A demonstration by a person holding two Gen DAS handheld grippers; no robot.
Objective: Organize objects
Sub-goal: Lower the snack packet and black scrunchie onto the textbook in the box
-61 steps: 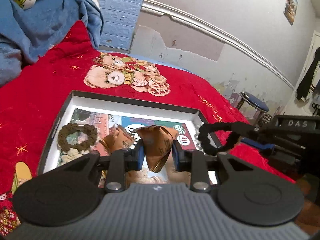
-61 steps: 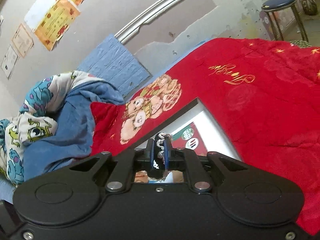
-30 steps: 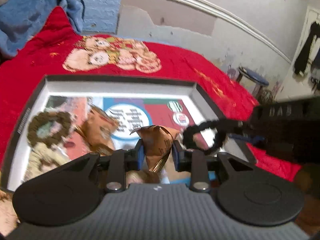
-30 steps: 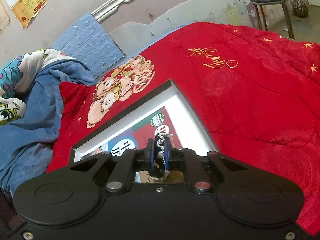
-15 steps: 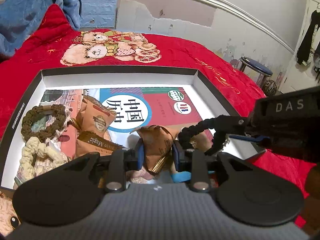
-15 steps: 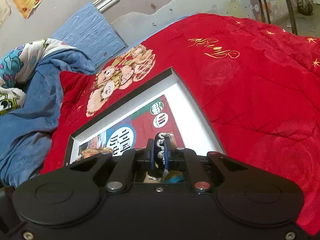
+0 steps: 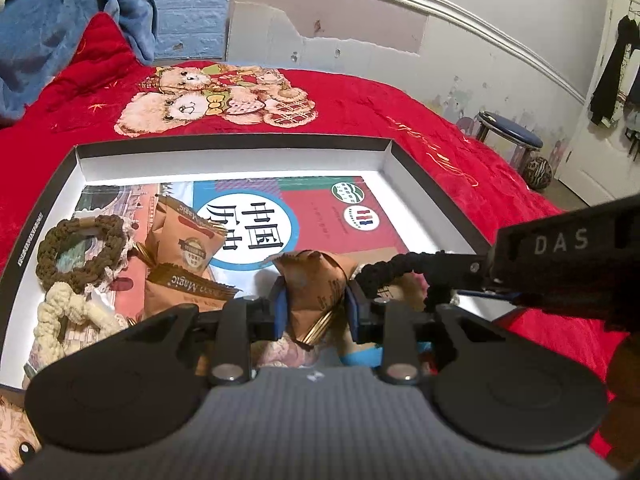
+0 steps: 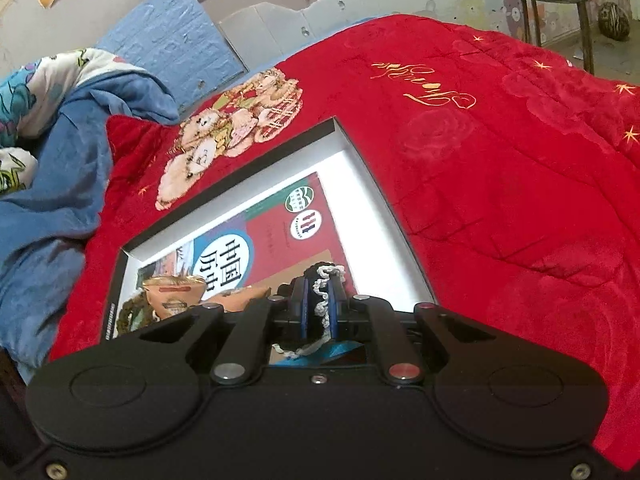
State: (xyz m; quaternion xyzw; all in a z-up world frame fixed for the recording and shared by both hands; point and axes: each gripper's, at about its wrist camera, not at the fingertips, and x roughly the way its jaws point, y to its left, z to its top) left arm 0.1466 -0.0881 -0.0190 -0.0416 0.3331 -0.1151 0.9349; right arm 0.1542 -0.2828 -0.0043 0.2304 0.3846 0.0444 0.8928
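Observation:
My left gripper (image 7: 316, 308) is shut on a brown snack packet (image 7: 316, 280), held over the near part of a shallow black-rimmed box (image 7: 224, 140). My right gripper (image 8: 318, 308) is shut on a black-and-white crocheted ring (image 8: 322, 276); the ring also shows in the left wrist view (image 7: 400, 268), just right of the packet, over the box's near right corner. In the box lie a book (image 7: 304, 216), two more brown packets (image 7: 188, 240), a brown crocheted ring (image 7: 80, 248) and a cream one (image 7: 64, 312).
The box sits on a red blanket (image 8: 500, 160) with a teddy-bear print (image 7: 212, 100). Blue bedding (image 8: 60, 148) is piled at the far left. A blue stool (image 7: 508, 132) stands off the bed's far right. A wall runs behind.
Both grippers have come lower and nearer over the box, each still holding its object. The ring has moved close beside the packet.

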